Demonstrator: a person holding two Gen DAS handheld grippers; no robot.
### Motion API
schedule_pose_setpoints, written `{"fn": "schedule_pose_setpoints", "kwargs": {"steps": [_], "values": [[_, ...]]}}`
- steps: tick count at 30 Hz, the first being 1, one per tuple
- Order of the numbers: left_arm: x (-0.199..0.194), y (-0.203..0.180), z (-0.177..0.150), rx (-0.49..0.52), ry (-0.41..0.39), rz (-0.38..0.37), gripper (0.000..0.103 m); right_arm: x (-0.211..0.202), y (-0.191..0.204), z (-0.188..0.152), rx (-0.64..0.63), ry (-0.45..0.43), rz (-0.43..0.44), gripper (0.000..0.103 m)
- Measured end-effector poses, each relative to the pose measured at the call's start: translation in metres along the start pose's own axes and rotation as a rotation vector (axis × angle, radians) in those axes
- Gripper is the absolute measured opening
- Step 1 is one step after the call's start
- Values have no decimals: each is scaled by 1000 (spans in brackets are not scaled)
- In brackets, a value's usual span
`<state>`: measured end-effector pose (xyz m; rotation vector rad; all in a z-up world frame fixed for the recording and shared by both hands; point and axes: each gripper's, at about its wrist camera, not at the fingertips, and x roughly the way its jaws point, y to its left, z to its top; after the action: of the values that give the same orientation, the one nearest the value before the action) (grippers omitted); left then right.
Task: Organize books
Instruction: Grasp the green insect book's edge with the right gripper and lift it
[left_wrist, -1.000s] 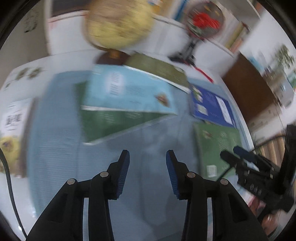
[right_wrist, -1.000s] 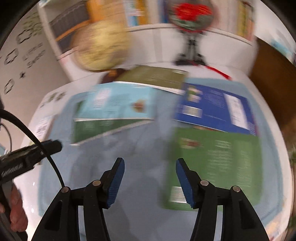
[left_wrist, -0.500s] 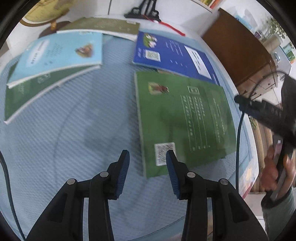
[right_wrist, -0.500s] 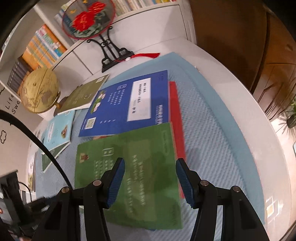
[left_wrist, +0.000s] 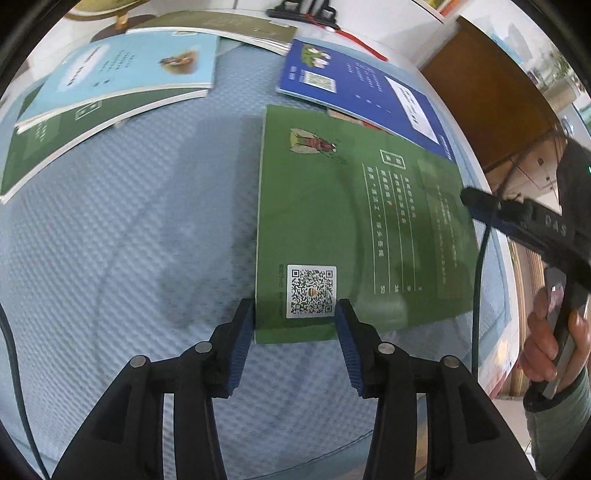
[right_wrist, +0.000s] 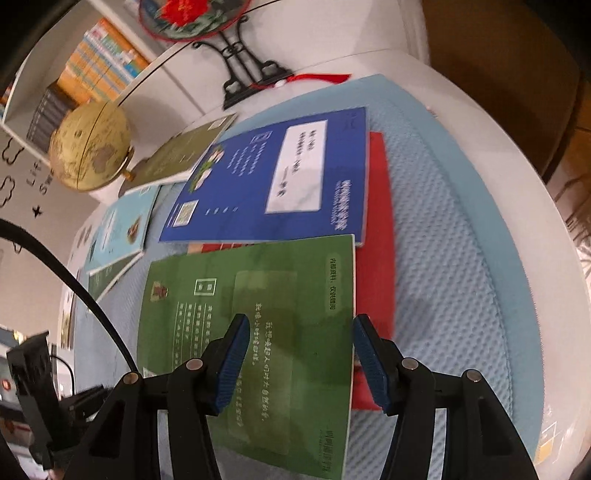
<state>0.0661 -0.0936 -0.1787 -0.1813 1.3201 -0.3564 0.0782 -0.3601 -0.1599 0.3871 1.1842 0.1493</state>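
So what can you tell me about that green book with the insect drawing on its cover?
The green book is a thin, glossy softcover lying flat and closed on the blue textured mat. Its cover shows an insect drawing, white text and a QR code. It overlaps the red book; the blue book lies just beyond it. Both grippers hover over its near corners.

A pale blue textured mat (right_wrist: 461, 266) covers a rounded white table (right_wrist: 524, 206). Behind it, a white shelf unit (right_wrist: 173, 74) stands against the wall, filled with upright spines. A globe (right_wrist: 90, 146) and a round red ornament on a black stand (right_wrist: 243, 70) sit at the table's back edge. Dark brown wooden furniture (left_wrist: 491, 99), possibly a cabinet, stands alongside. The wall (right_wrist: 22, 206) carries black decals.
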Motion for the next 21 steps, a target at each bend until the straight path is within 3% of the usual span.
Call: {"fn": "schedule_pose_setpoints", "kwargs": {"steps": [9, 16, 21], "values": [[-12, 31, -7, -60, -28, 2, 43, 7, 19, -7, -64, 53, 80, 58], [-14, 38, -10, -60, -42, 16, 53, 2, 34, -10, -94, 30, 153, 59], [-14, 32, -11, -36, -39, 23, 66, -18, 48, 3, -71, -8, 319, 59]]}}
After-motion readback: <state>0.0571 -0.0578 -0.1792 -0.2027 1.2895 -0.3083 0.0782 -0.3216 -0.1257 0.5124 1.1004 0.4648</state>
